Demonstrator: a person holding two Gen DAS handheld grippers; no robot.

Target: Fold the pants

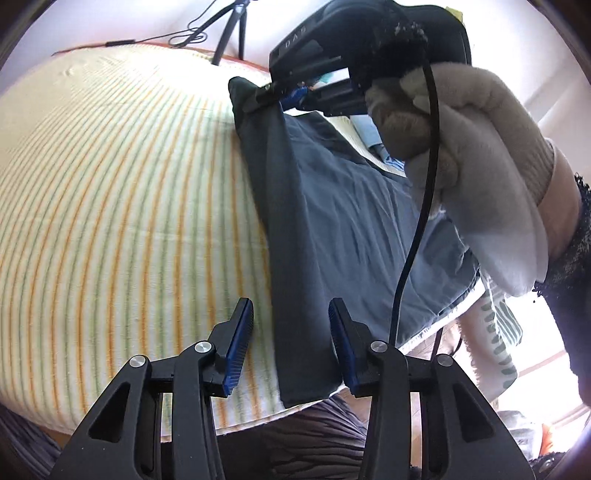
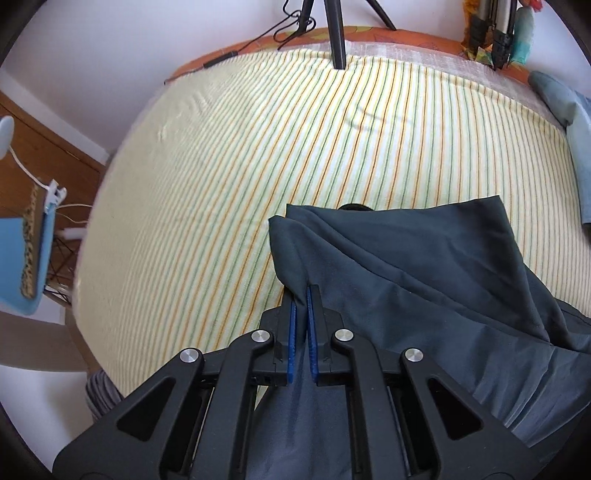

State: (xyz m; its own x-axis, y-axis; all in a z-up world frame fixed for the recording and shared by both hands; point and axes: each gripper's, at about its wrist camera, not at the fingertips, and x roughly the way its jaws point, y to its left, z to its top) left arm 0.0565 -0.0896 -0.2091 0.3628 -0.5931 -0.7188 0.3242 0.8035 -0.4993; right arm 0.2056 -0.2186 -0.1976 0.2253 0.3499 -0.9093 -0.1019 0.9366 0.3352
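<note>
Left wrist view: left gripper point(image 1: 291, 325) spread wide, nothing between its fingers, over the near edge of dark grey pants point(image 1: 332, 206) lying on a striped sheet point(image 1: 110, 192); the gloved right hand point(image 1: 461, 162) and its black cable point(image 1: 417, 229) block much of the right side. Right wrist view: right gripper point(image 2: 302, 314) clenched on a pants point(image 2: 406, 266) fold, lifting it off the sheet point(image 2: 221, 166); tripod point(image 2: 336, 33) at the far edge, blue garment point(image 2: 569, 122) far right.
</note>
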